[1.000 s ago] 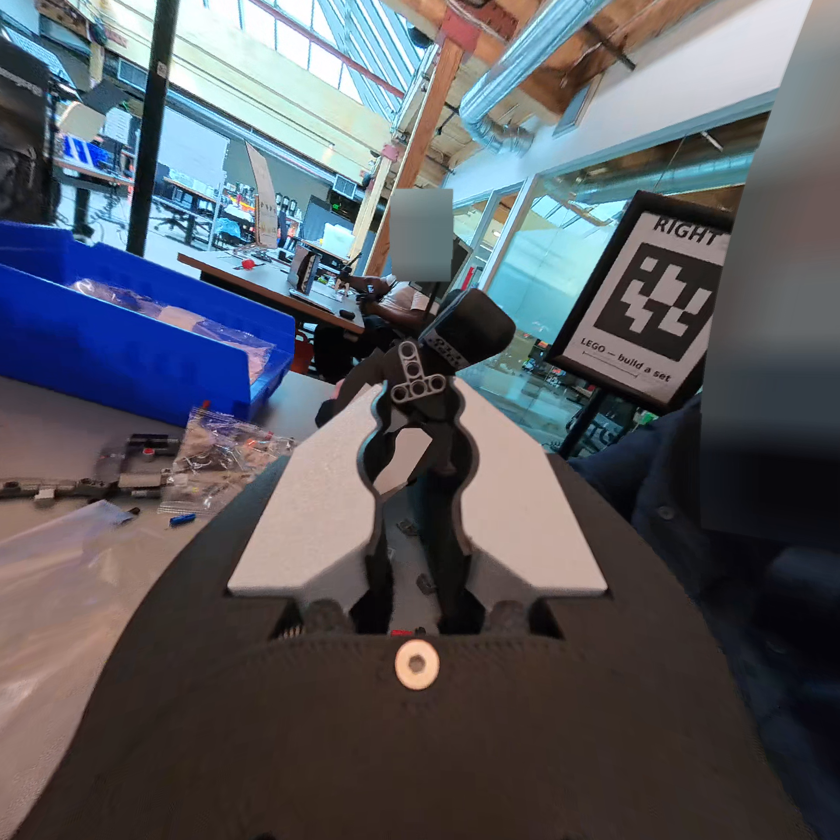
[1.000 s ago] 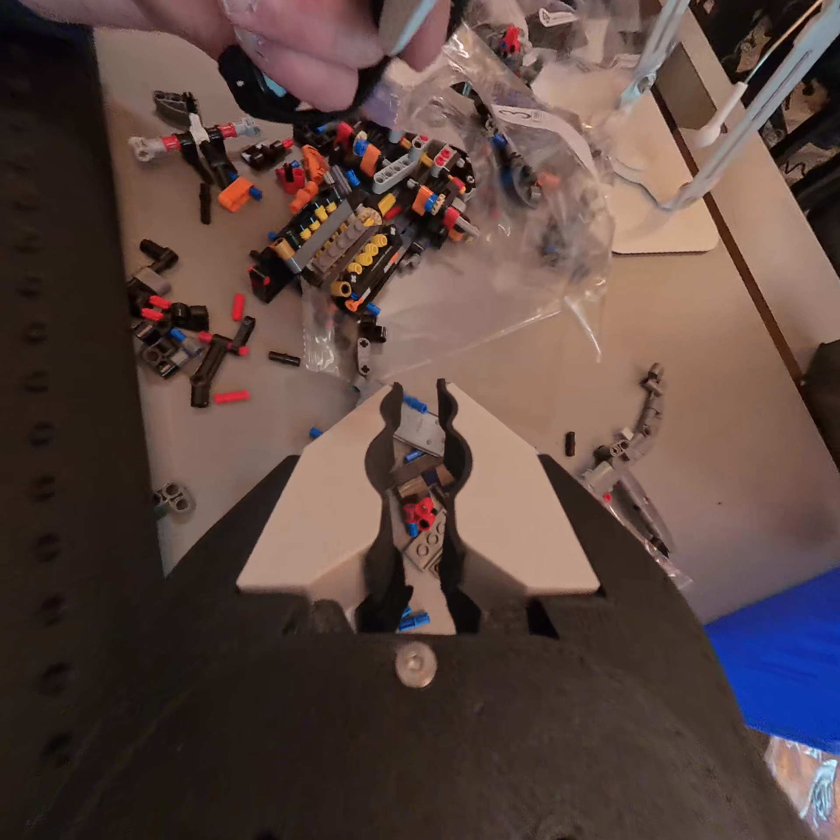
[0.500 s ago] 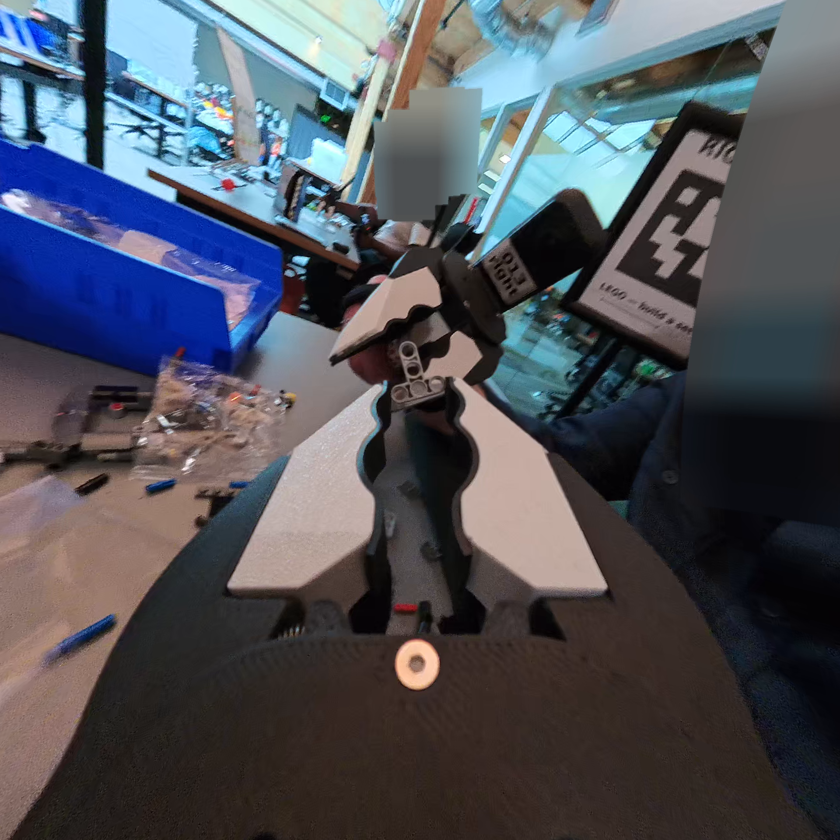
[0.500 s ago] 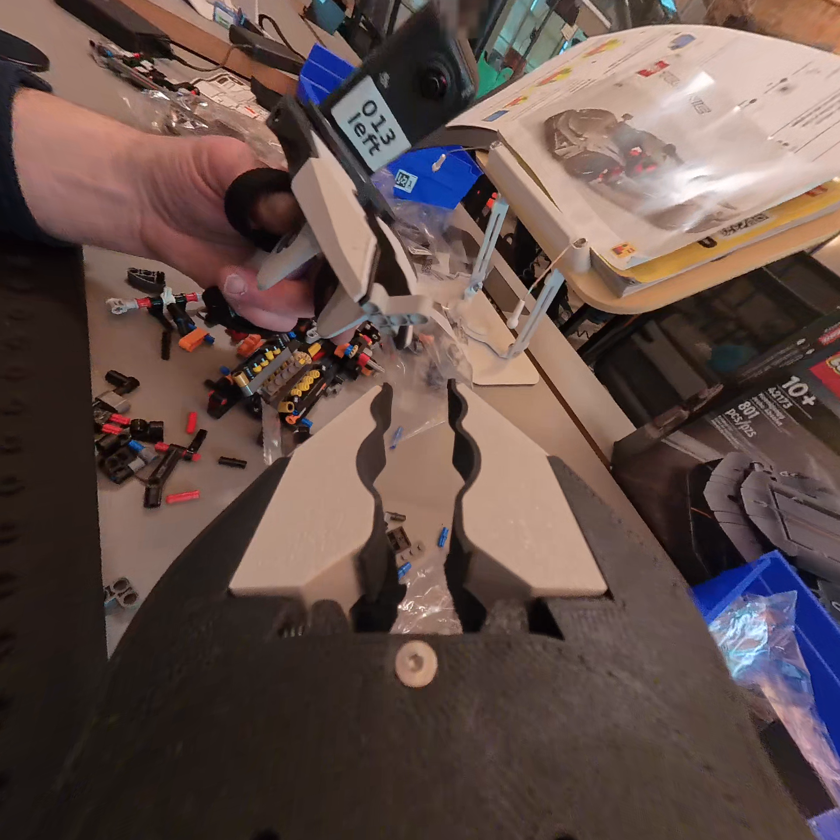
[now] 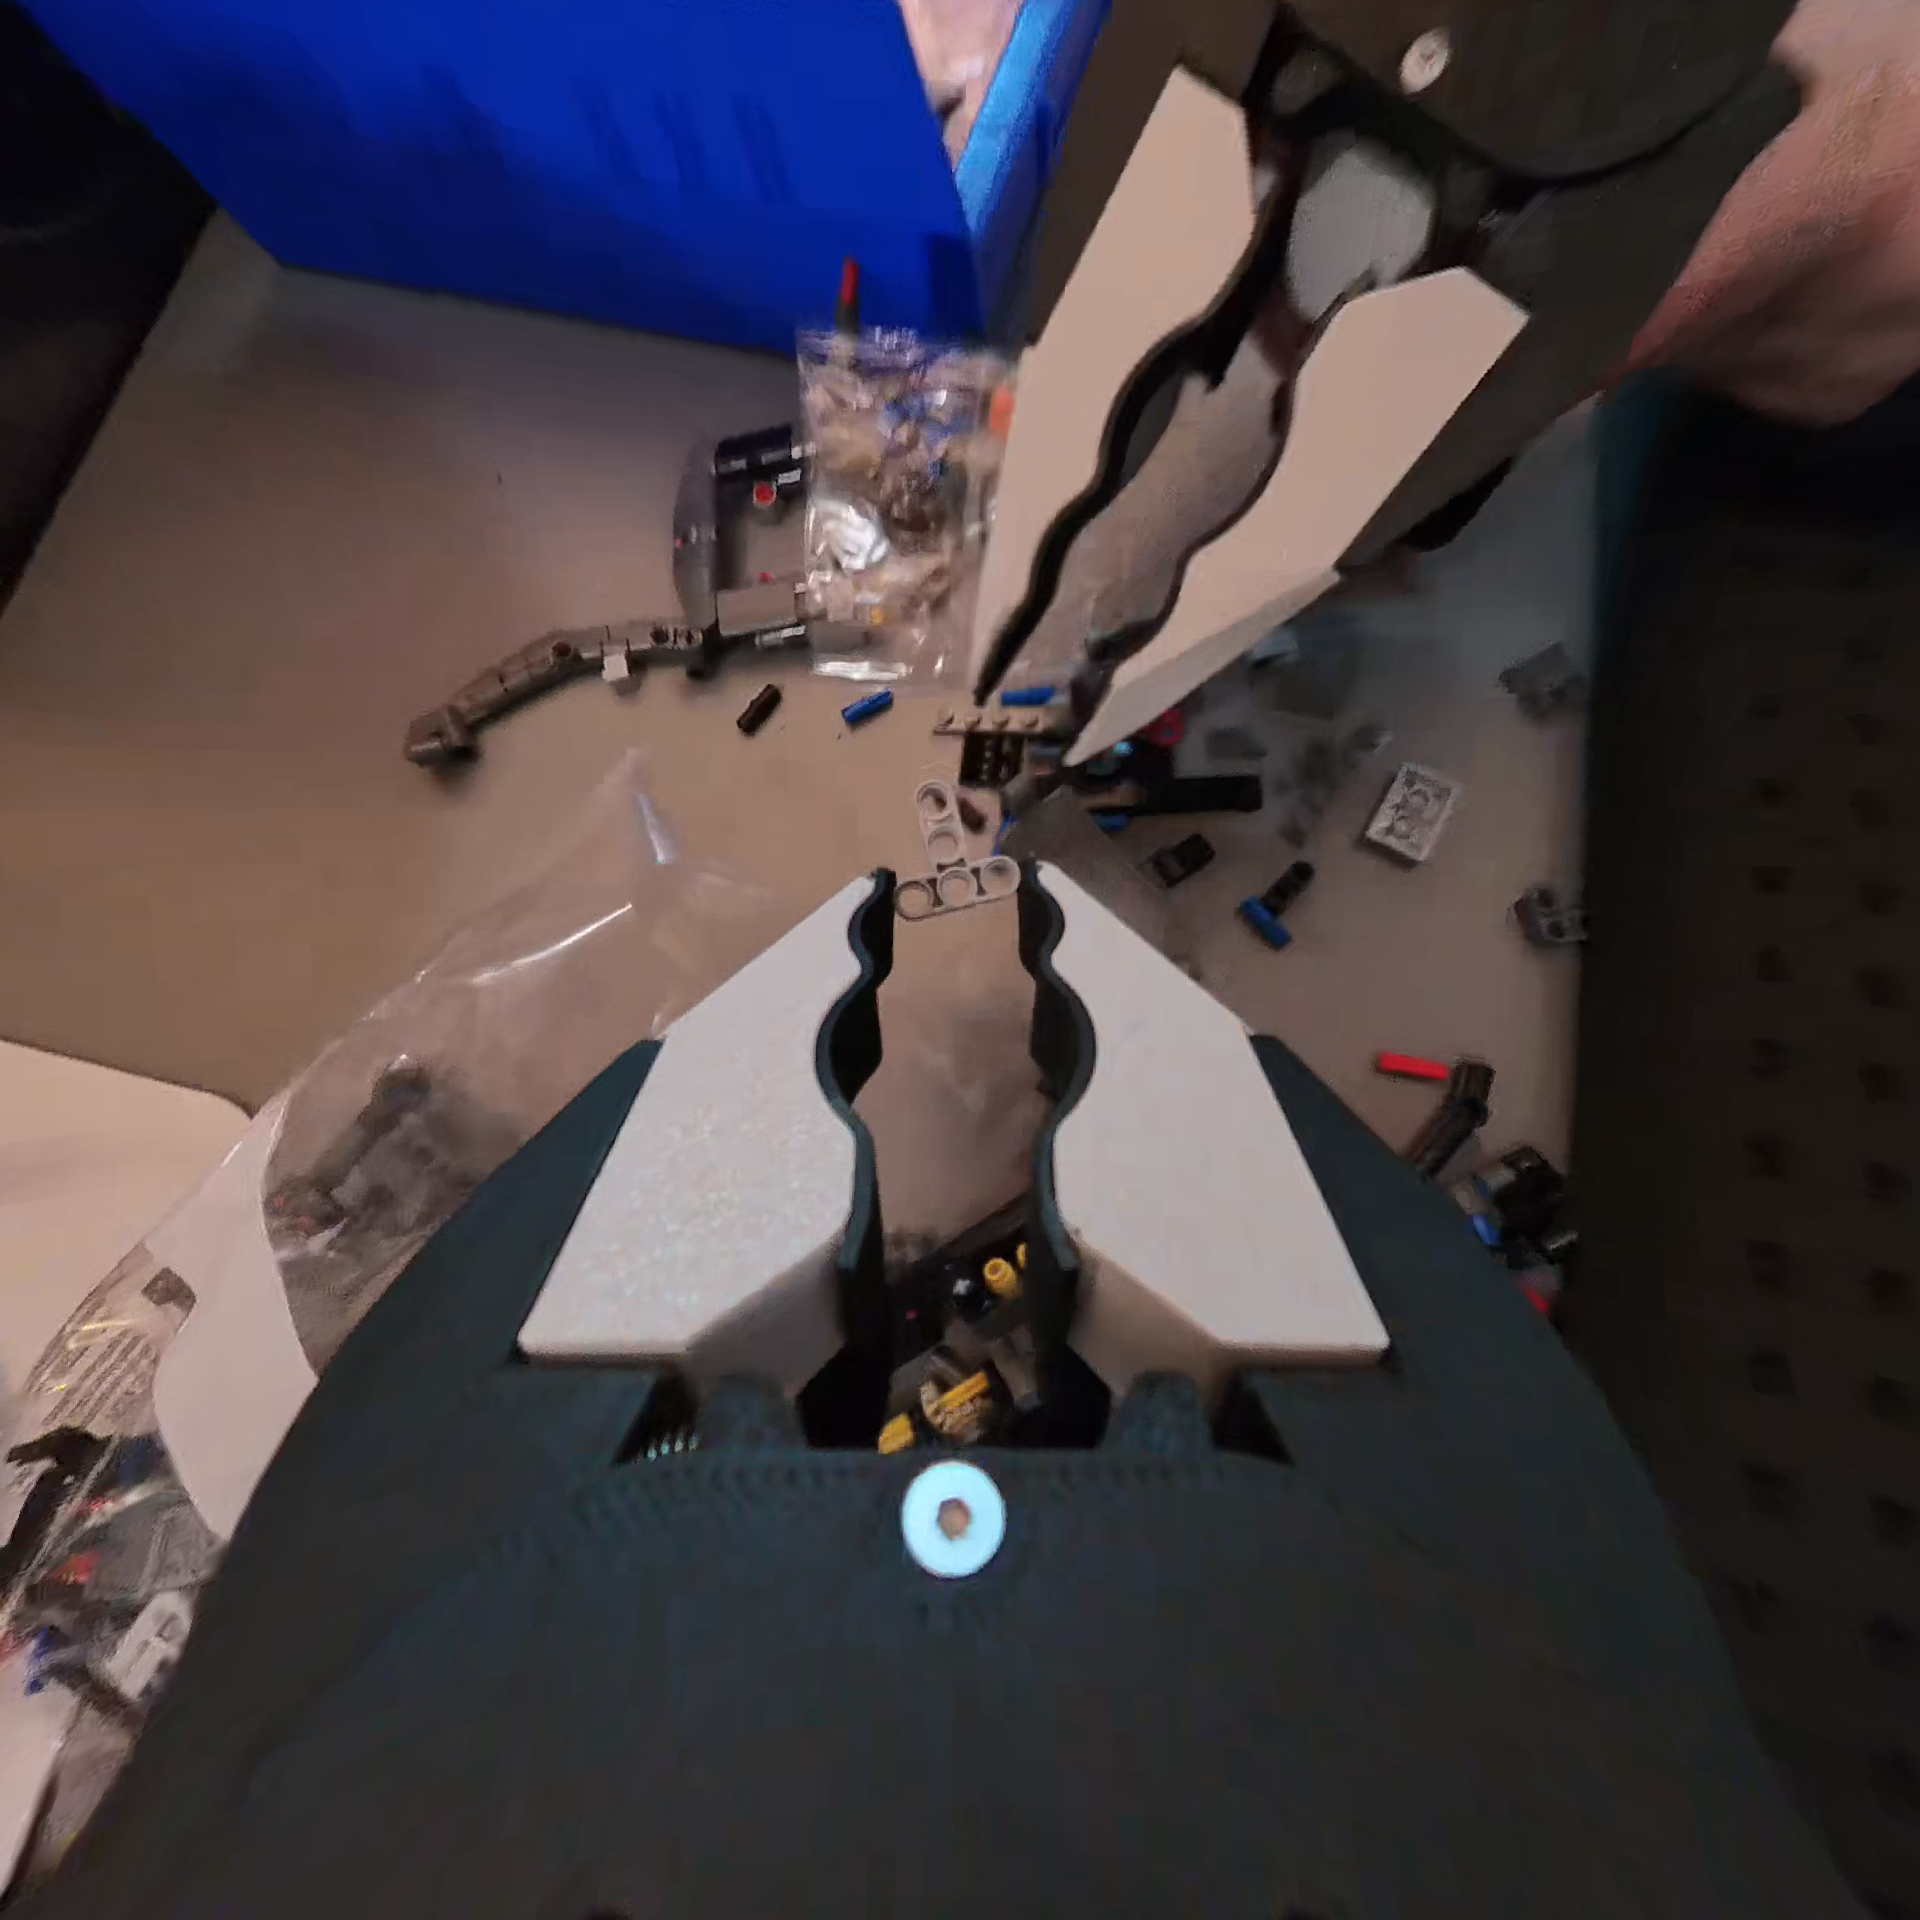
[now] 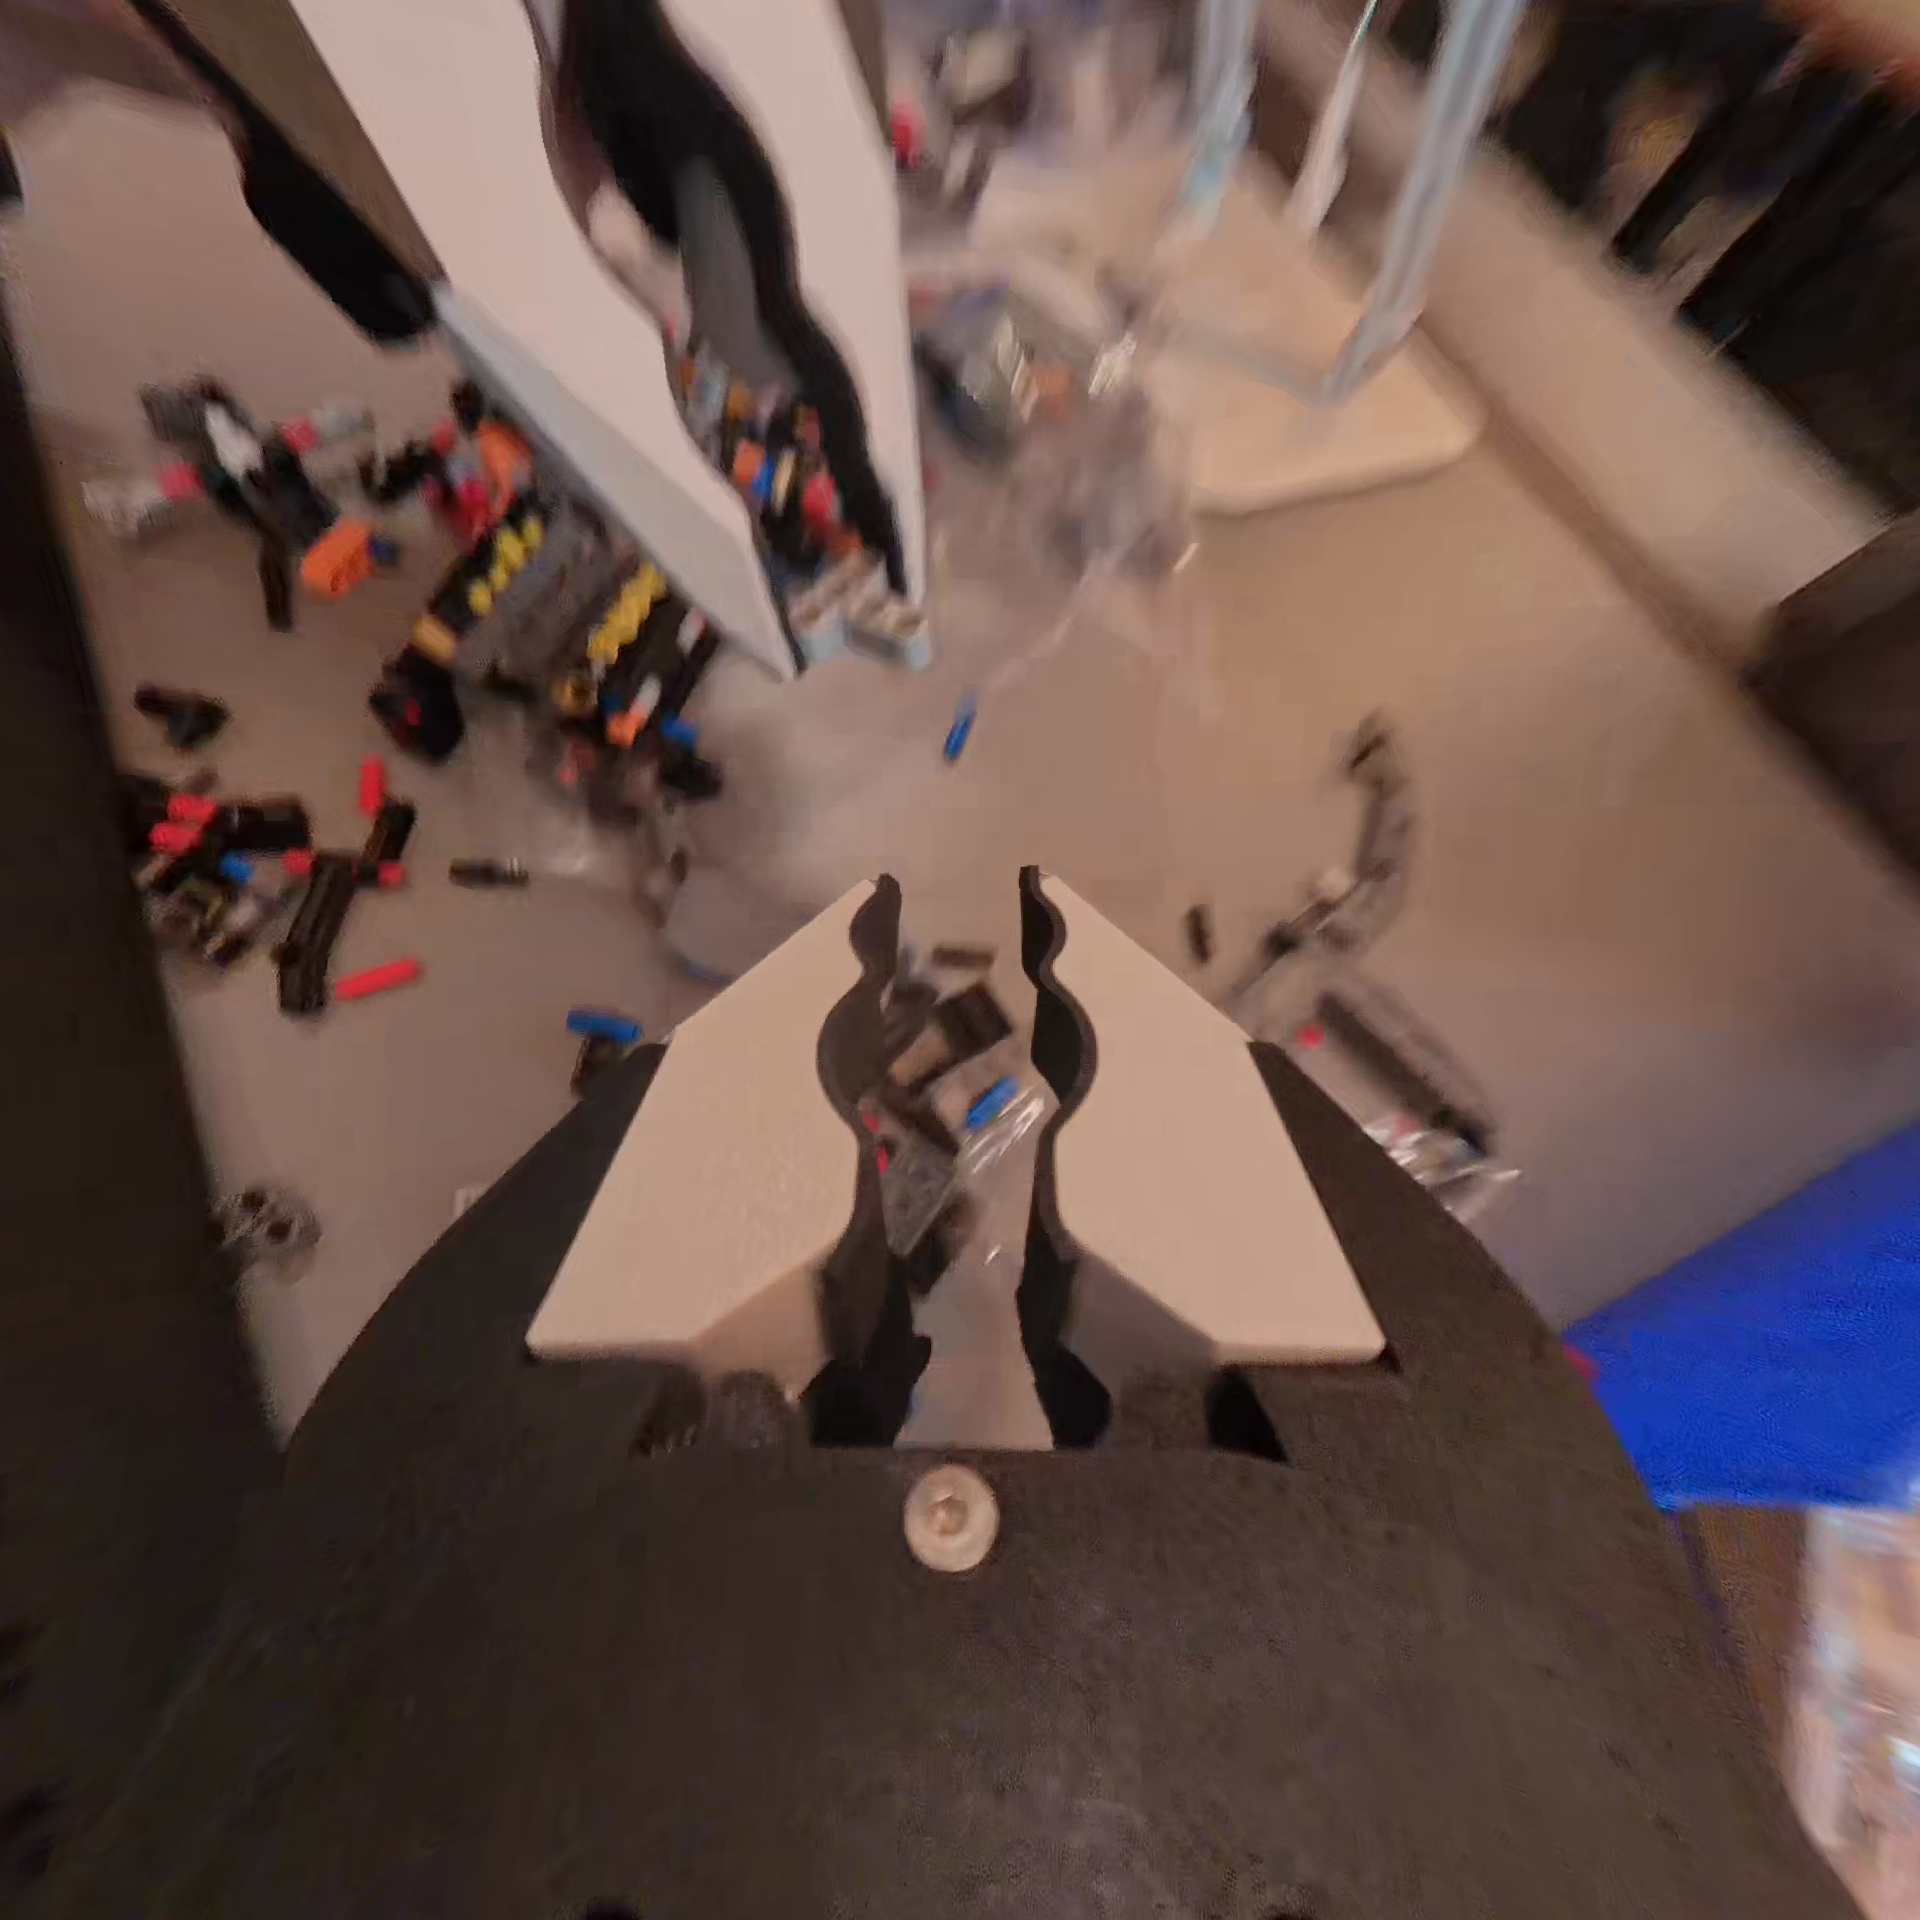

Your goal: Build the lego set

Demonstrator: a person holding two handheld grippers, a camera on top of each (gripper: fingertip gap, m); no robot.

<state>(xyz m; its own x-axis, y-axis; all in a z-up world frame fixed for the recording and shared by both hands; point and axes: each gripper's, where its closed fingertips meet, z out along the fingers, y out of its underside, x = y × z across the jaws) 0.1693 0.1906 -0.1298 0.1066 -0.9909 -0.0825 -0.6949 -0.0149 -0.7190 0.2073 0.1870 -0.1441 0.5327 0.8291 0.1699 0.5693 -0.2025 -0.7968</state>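
Observation:
My left gripper (image 5: 954, 883) is shut on a light grey T-shaped beam (image 5: 943, 831), pinched by its crossbar at the fingertips, stem pointing away. It hangs above the tan table (image 5: 312, 499). My right gripper (image 5: 1029, 722) reaches in from the upper right, open, with its tips just over a small dark plate (image 5: 1003, 722) among loose pieces. In the blurred right wrist view my right gripper (image 6: 951, 883) is open and empty above loose pieces. The left gripper (image 6: 852, 639) points down from the top there, over a partly built model (image 6: 561, 613) with yellow and orange parts.
A blue bin (image 5: 520, 135) stands at the back. A dark grey curved assembly (image 5: 582, 665) and a small bag of parts (image 5: 894, 499) lie before it. A clear bag (image 5: 364, 1091) lies at the left. Loose pieces (image 5: 1413, 810) scatter at the right. A white stand base (image 6: 1330, 457) shows in the right wrist view. Tip to tip, the grippers are about 5 cm apart.
Both grippers have tipped down from facing each other in the air to pointing at the table. The left still holds the T-shaped beam. The right has come low over the loose pieces.

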